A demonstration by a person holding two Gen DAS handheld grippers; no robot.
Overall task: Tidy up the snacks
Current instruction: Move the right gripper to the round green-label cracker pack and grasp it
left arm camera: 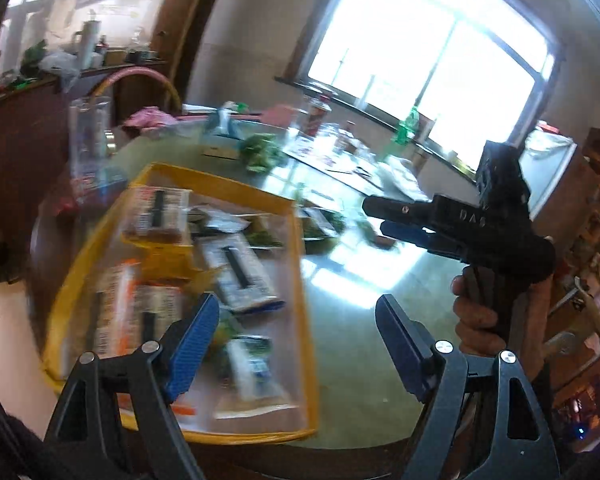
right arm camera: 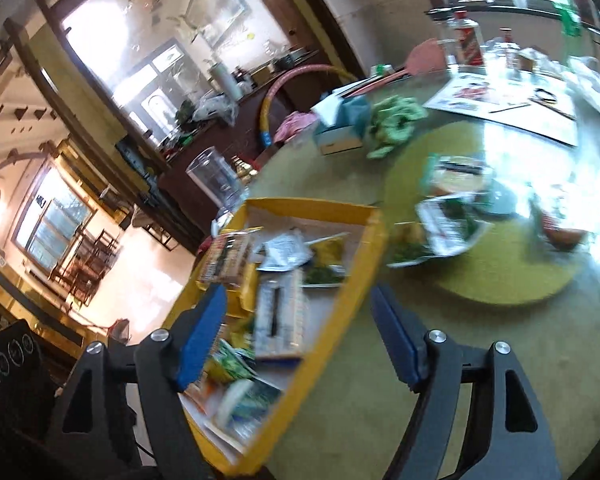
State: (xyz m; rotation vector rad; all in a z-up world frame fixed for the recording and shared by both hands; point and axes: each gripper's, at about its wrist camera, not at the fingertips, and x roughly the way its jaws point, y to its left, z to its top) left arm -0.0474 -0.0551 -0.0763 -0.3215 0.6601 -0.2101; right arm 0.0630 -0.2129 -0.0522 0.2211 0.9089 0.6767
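A yellow tray (left arm camera: 296,280) (right arm camera: 340,208) on the green table holds several snack packets (left arm camera: 240,276) (right arm camera: 280,320). More loose snack packets (right arm camera: 444,220) (left arm camera: 320,224) lie on the table's raised round centre, right of the tray. My left gripper (left arm camera: 296,340) is open and empty, held above the tray's near right side. My right gripper (right arm camera: 296,340) is open and empty, above the tray's right rim. In the left wrist view the right gripper (left arm camera: 384,216) shows from the side, over the table beyond the tray.
A clear plastic jar (right arm camera: 216,180) (left arm camera: 90,140) stands beside the tray's far left corner. A tissue box (right arm camera: 340,136), a green crumpled bag (right arm camera: 396,120), a pink fly swatter (right arm camera: 424,56), bottles (right arm camera: 466,40) and papers (right arm camera: 508,100) fill the far table side.
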